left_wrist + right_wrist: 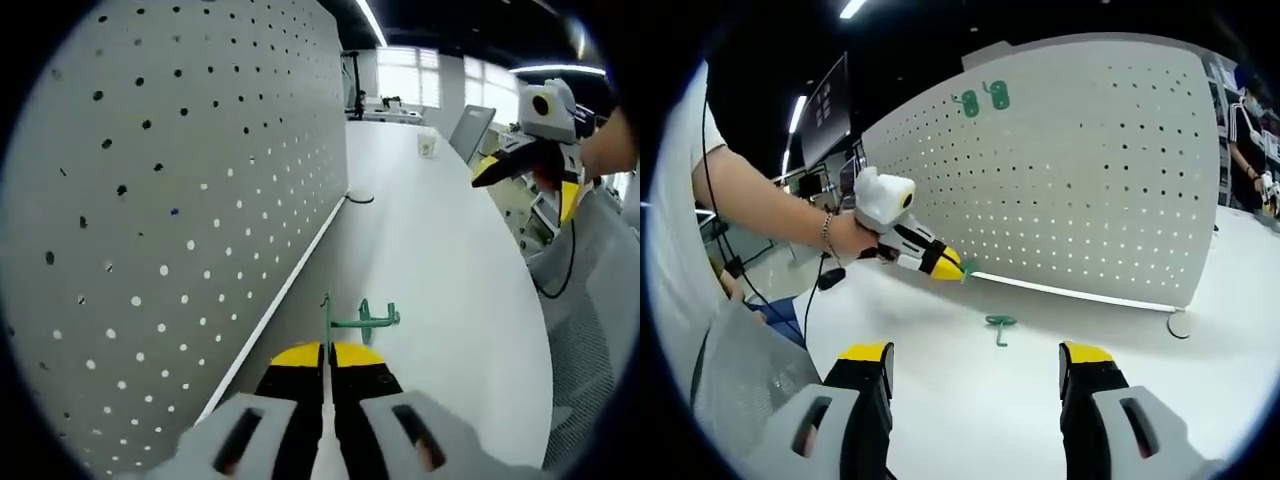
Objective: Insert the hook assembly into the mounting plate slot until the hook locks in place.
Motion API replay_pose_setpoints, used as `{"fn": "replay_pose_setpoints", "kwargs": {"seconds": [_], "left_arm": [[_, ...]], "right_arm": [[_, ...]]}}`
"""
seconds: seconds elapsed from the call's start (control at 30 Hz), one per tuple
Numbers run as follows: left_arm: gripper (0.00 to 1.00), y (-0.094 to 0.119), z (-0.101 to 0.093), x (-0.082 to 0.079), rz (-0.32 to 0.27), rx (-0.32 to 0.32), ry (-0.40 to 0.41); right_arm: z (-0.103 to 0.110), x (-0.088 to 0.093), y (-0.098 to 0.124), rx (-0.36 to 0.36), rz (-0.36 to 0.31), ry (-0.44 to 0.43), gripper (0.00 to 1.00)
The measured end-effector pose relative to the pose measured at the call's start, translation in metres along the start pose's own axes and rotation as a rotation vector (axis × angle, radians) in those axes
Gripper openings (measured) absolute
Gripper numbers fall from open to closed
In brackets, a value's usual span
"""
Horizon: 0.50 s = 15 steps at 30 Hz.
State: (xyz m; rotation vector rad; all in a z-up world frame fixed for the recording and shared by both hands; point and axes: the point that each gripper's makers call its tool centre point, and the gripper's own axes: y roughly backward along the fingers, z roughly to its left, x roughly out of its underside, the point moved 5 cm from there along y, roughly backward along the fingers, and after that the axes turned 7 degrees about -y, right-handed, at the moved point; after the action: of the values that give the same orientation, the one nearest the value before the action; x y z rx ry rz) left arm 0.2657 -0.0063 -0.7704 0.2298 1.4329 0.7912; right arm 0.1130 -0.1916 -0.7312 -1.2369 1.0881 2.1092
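Left gripper (326, 385): its yellow-tipped jaws are pressed together on the stem of a green hook (362, 318), which sticks out ahead of the tips. In the right gripper view the same gripper (958, 268) is held by a person's hand (852, 238) near the lower left part of the board, a sliver of green at its tip.

Right gripper (975, 365): jaws set wide apart with nothing between them, held above the table. In the left gripper view it (487, 172) hangs far off to the right, over the table edge.

Pegboard (1080, 180): a pale grey perforated mounting plate standing upright along the far side of the white table (1120, 330); in the left gripper view it (160, 200) fills the left side, just beside the held hook.

Hooks already on the board (983, 99): two green pieces near the top left of the board, probably seated in its holes, though too small to be sure.

Loose green hook (999, 325): lying on the table, in front of the board and between the two grippers.

Far end of table: a small cup (427, 145).
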Motion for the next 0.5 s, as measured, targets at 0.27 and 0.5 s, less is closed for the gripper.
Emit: {"fn": "replay_pose_setpoints", "kwargs": {"seconds": [0.27,0.5], "left_arm": [[0.01,0.014,-0.001,-0.011,-0.072,-0.036,0.037],[0.01,0.026,-0.006,-0.017,-0.137,-0.055,0.053]], "right_arm": [[0.003,-0.004,0.001,-0.007,-0.009,0.007,0.65],[0.005,-0.005,0.001,-0.014,-0.015,0.008,0.65]]}}
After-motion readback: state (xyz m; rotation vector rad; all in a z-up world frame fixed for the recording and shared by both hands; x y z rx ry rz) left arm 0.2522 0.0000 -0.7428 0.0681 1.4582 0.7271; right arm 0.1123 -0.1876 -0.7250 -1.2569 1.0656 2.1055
